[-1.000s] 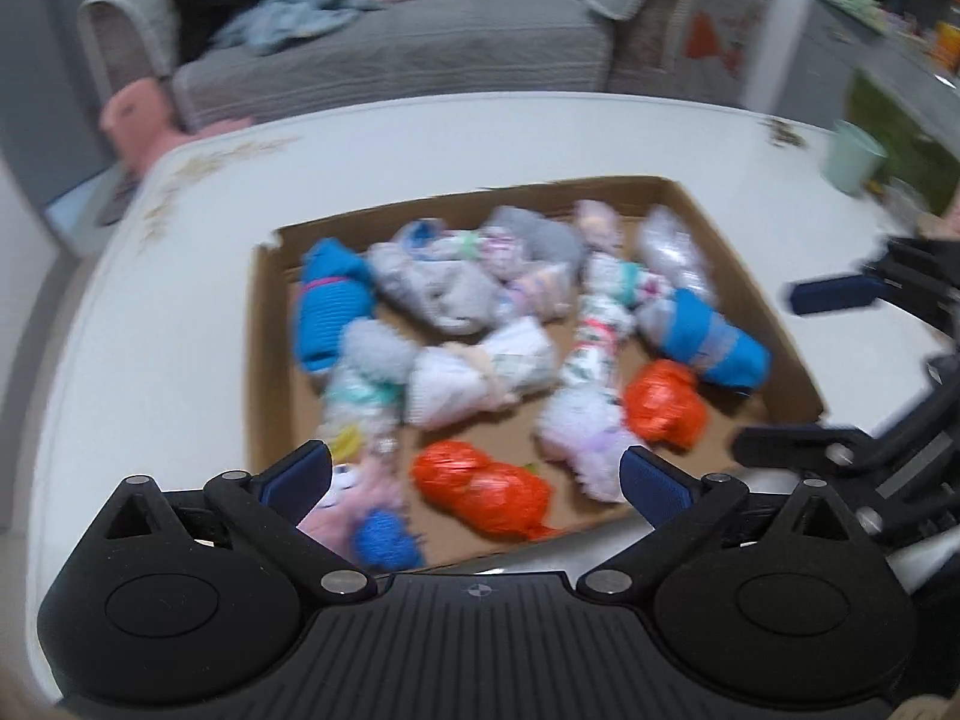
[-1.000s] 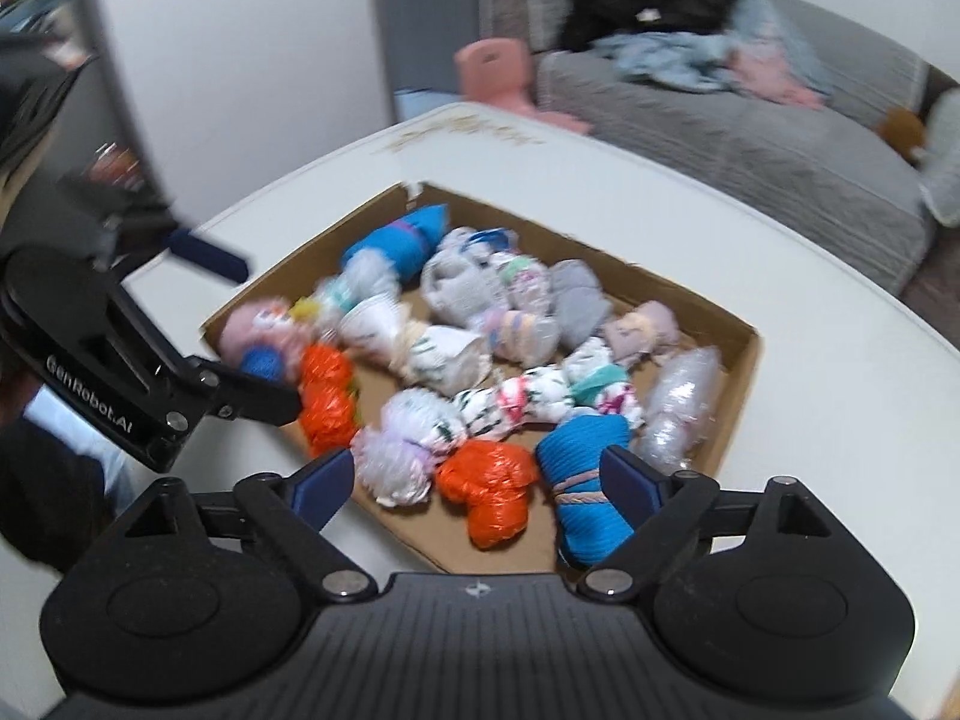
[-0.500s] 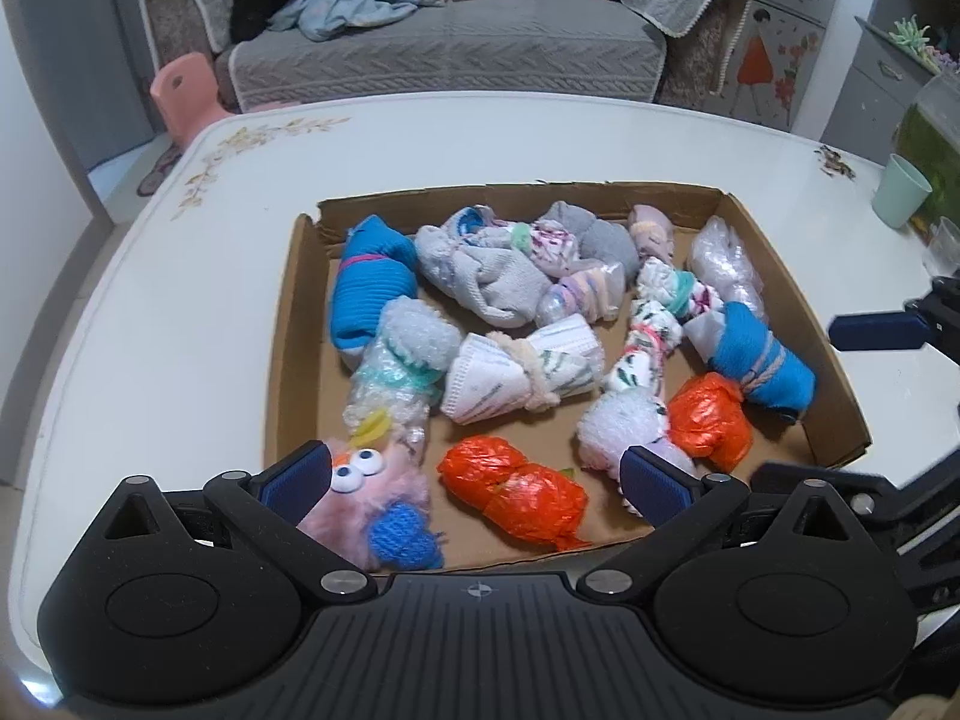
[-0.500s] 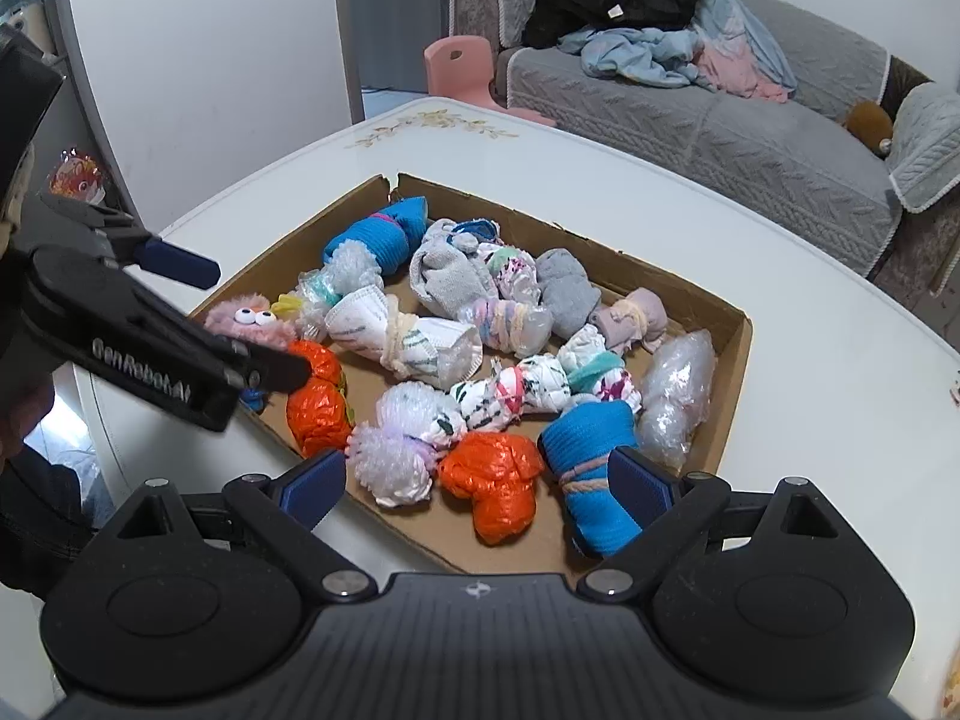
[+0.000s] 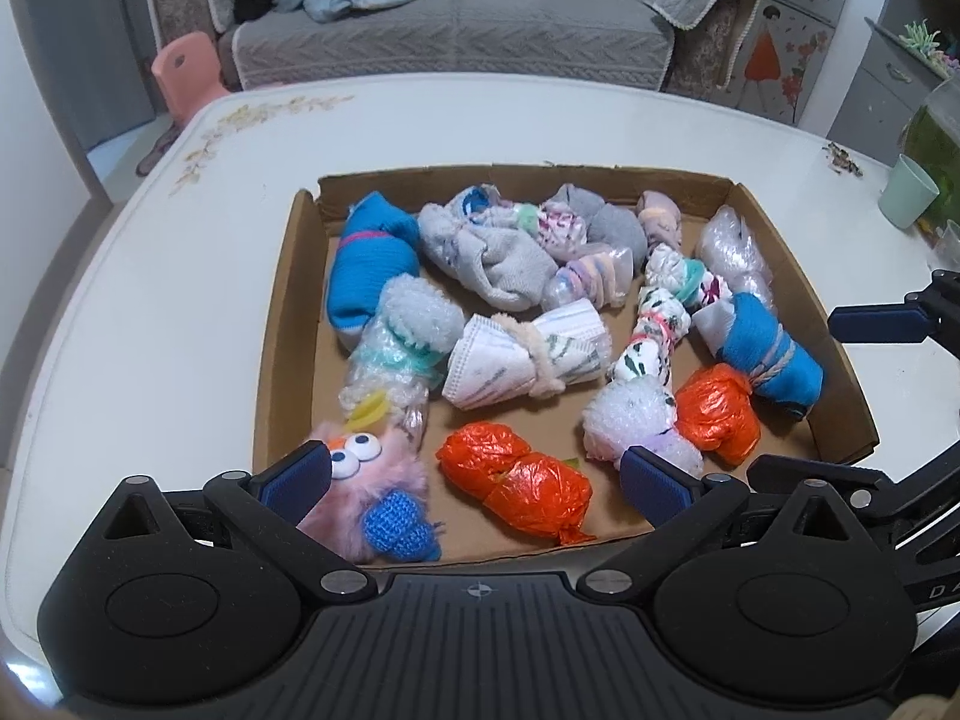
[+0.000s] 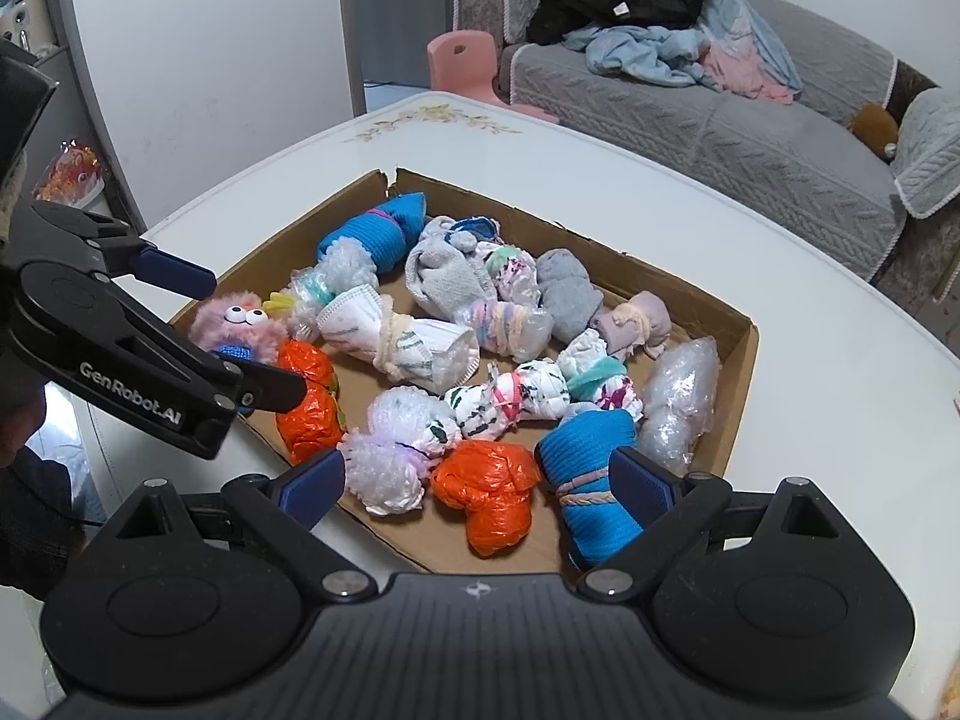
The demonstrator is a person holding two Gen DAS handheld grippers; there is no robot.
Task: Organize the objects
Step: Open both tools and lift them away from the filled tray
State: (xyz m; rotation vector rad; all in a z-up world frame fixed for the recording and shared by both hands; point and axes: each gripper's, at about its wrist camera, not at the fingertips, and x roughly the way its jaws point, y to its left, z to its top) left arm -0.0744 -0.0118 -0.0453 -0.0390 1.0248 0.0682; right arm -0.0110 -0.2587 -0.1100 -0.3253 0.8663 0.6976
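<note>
A shallow cardboard tray (image 5: pixel 282 324) sat on the white table, filled with tied bundles lying on their sides: blue sock rolls (image 5: pixel 369 264), orange plastic bags (image 5: pixel 516 480), bubble-wrap wads (image 5: pixel 729 252), a folded white mask (image 5: pixel 522 354) and a pink furry googly-eyed toy (image 5: pixel 372 480) at the near-left corner.

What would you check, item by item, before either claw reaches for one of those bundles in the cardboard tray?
1. Left claw open and holding nothing: ok.
2. Right claw open and holding nothing: ok.
3. Cardboard tray flat on the white table: ok.
4. Near orange bundle unobstructed from above: ok.
5. Claws apart from each other: ok, but close.
6. Where the bundles should go: cannot tell.
</note>
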